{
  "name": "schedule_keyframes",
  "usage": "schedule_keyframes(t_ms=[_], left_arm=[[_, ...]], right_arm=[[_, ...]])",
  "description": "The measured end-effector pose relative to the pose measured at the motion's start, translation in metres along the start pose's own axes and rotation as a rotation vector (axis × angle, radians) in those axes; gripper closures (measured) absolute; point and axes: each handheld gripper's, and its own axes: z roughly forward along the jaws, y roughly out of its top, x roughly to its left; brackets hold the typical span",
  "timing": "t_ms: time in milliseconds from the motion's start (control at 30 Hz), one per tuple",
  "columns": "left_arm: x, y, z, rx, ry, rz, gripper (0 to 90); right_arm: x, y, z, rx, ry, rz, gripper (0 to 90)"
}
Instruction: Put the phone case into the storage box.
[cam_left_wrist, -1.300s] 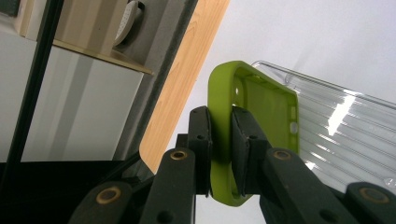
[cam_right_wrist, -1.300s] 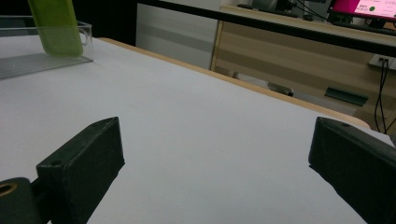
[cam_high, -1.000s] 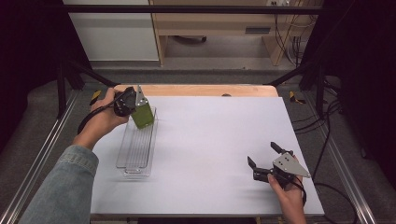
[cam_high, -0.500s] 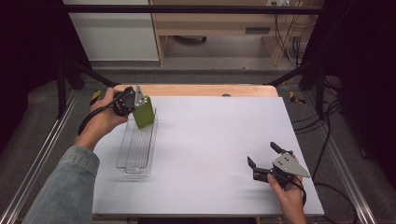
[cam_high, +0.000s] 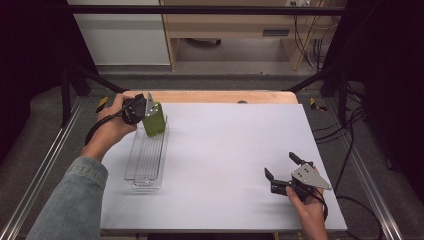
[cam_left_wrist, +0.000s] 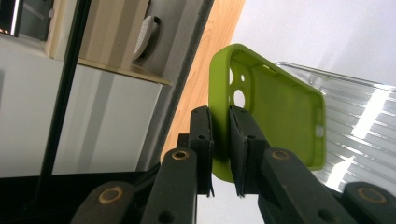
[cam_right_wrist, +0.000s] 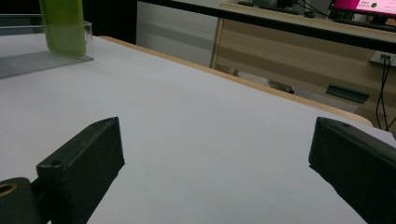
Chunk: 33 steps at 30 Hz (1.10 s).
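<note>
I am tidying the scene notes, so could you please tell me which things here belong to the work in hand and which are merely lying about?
In the job:
left gripper, shut on the green phone case
clear tray beneath the case

Lying about:
right gripper, open over the white table
wooden cabinet behind the table
cables on the floor

The phone case (cam_high: 154, 120) stands in the tray's (cam_high: 145, 172) far end beside the left gripper (cam_high: 150, 111); the right gripper (cam_high: 280, 170) is well apart.
</note>
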Motion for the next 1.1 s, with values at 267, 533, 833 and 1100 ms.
schedule_keyframes(t_ms=[267, 533, 833, 1100], left_arm=[[0.001, -0.002, 0.004, -0.005, 0.016, 0.004, 79.0], [0.003, -0.003, 0.009, -0.016, 0.031, 0.004, 78.7], [0.003, -0.002, 0.016, -0.012, 0.078, -0.021, 76.5], [0.000, -0.002, 0.017, -0.028, 0.132, -0.113, 53.7]], right_arm=[[0.000, 0.000, 0.000, 0.003, 0.002, 0.000, 3.4], [0.001, 0.000, 0.000, 0.005, 0.003, 0.002, 3.4], [0.001, -0.001, 0.001, 0.014, 0.002, 0.009, 3.5], [0.000, 0.000, 0.000, 0.011, 0.001, 0.009, 3.5]])
